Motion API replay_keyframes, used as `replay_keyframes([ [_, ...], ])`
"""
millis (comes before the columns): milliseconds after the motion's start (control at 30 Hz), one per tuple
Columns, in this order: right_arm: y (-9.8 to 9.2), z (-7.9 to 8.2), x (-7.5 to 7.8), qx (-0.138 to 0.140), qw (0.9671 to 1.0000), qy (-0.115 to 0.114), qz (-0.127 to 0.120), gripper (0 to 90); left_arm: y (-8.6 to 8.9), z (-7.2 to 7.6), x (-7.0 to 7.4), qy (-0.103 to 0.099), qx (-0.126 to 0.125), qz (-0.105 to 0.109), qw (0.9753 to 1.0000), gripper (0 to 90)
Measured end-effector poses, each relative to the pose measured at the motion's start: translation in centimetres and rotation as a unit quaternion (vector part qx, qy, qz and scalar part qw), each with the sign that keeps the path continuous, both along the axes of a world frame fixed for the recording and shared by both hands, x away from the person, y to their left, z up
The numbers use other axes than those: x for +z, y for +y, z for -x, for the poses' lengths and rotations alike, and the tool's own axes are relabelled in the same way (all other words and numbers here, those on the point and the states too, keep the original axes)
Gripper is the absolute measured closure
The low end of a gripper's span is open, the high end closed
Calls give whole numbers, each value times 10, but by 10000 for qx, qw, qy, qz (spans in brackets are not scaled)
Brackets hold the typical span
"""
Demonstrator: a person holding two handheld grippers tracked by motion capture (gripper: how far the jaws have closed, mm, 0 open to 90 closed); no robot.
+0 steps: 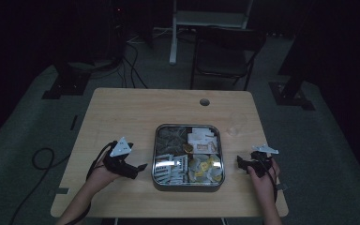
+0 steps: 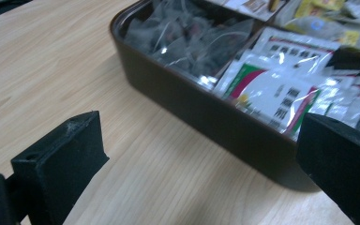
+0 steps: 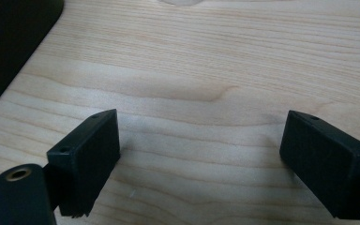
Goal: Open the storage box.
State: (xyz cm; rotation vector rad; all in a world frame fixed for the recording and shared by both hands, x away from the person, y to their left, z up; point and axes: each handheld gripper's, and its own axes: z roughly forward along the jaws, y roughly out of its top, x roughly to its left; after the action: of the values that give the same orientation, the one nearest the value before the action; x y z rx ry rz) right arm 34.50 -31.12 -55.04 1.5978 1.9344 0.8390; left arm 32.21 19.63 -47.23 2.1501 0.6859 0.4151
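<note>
Open tabletop on three sides of a packed tin

A square tin [image 1: 188, 183] crammed with sachets sits at lower centre of the wooden table [image 1: 122, 112] in the high view, blocking the middle; bare wood runs across the whole upper half, broken by a small round hole [image 1: 204, 101] at upper centre. The left gripper [image 1: 138, 168] rests just beside the tin's left wall with jaws spread, and the right gripper [image 1: 240, 163] lies near its right wall over bare wood, jaws wide. A chair [image 1: 225, 56] stands beyond the far edge.

black tongs [image 1: 143, 167] w/ grey triangular plates, cables.
</note>
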Motion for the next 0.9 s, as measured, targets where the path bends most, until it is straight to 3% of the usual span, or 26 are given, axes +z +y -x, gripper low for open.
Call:
replay_keyframes([
  [567, 0, 0, 0, 1, 10000, 0, 0, 120, -39, -11, 10, -23, -538, -56, 9985, 23],
  [900, 0, 0, 0, 0, 10000, 1, 0, 120, -60, -18, 9, 20, -762, -94, 9970, 23],
])
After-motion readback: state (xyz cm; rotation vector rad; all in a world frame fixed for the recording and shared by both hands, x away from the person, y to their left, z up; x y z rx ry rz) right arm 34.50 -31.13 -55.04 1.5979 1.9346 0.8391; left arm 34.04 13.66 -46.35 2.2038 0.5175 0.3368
